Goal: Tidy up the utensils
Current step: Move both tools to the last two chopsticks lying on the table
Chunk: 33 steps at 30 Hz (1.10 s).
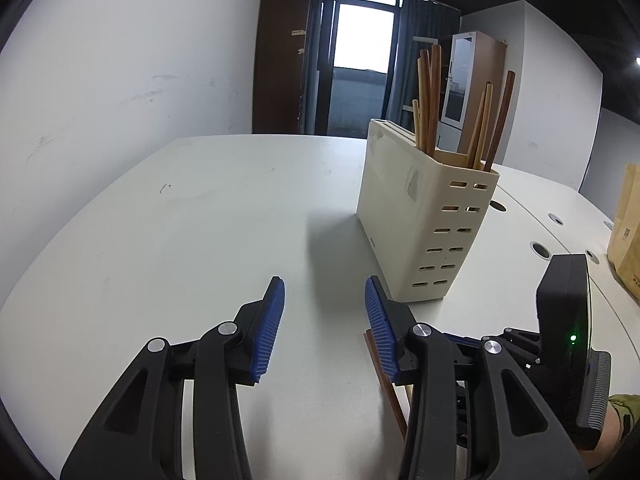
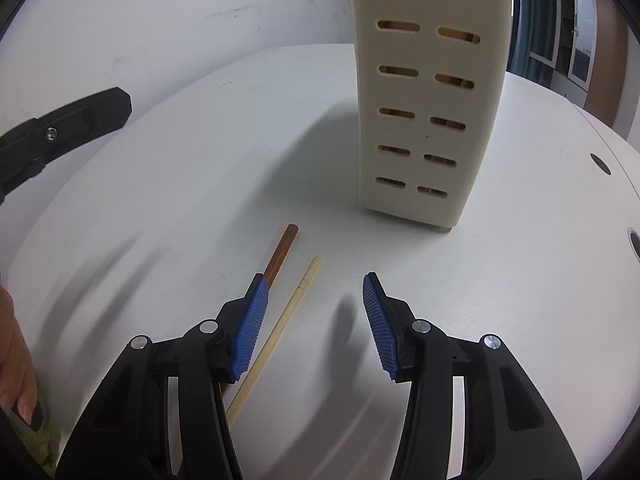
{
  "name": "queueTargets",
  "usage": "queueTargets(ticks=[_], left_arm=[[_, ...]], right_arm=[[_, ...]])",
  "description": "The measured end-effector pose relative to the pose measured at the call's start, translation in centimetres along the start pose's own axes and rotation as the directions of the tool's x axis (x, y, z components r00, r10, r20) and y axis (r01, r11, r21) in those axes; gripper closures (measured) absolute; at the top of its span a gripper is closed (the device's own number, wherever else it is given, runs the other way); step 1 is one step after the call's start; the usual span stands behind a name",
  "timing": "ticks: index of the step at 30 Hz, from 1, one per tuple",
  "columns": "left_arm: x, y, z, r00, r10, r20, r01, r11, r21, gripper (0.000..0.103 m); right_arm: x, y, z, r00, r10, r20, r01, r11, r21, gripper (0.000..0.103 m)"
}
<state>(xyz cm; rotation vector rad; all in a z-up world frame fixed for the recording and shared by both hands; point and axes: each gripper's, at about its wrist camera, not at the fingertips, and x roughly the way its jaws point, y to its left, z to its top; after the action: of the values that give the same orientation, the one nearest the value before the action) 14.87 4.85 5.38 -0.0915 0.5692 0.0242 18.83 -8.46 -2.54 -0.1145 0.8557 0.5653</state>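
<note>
A cream slotted utensil holder (image 1: 424, 216) stands upright on the white table (image 1: 200, 220), with several wooden chopsticks (image 1: 430, 100) standing in it. It also shows in the right wrist view (image 2: 428, 100). A dark brown chopstick (image 2: 282, 252) and a pale chopstick (image 2: 280, 332) lie side by side on the table in front of the holder. My right gripper (image 2: 312, 320) is open above them, the pale one just inside its left finger. My left gripper (image 1: 324, 320) is open and empty, left of the holder. The brown chopstick (image 1: 386, 384) peeks out beside its right finger.
A brown paper bag (image 1: 626, 232) stands at the table's right edge. Round cable holes (image 1: 540, 249) dot the table's right side. A white wall runs along the left. The right gripper's body (image 1: 568, 340) sits close to the right of my left gripper.
</note>
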Motion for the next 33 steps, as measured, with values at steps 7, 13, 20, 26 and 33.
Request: queueTargets(ticks=[7,13,20,26,33], left_arm=[[0.2,0.0,0.0,1.000,0.003,-0.009,-0.003,1.000,-0.004,0.060],[0.3,-0.3,-0.4,1.000,-0.001,-0.020,0.001,1.000,0.010,0.059],[1.6,-0.4,-1.0,0.996,-0.007,-0.089,0.008,1.000,0.010,0.060],[3.0,-0.4,-1.6,0.988,-0.032,-0.154,0.032,0.999,0.000,0.060],[4.9,-1.2,-2.8,0.971,-0.041,-0.237,0.048,0.999,0.024,0.060]], right_arm=[[0.7,0.2,-0.4,0.999,-0.012,-0.037,0.011,1.000,-0.009,0.054],[0.6,0.6,-0.5,0.998,-0.040,-0.043,0.039,0.999,-0.031,0.054],[1.6,2.5,-0.8,0.996,-0.060,-0.058,0.055,0.995,-0.083,0.060],[1.3,1.8,-1.2,0.997,-0.050,-0.065,0.045,0.997,-0.070,0.076],[1.1,1.1,-1.4,0.996,-0.013,-0.092,0.009,0.999,-0.040,0.091]])
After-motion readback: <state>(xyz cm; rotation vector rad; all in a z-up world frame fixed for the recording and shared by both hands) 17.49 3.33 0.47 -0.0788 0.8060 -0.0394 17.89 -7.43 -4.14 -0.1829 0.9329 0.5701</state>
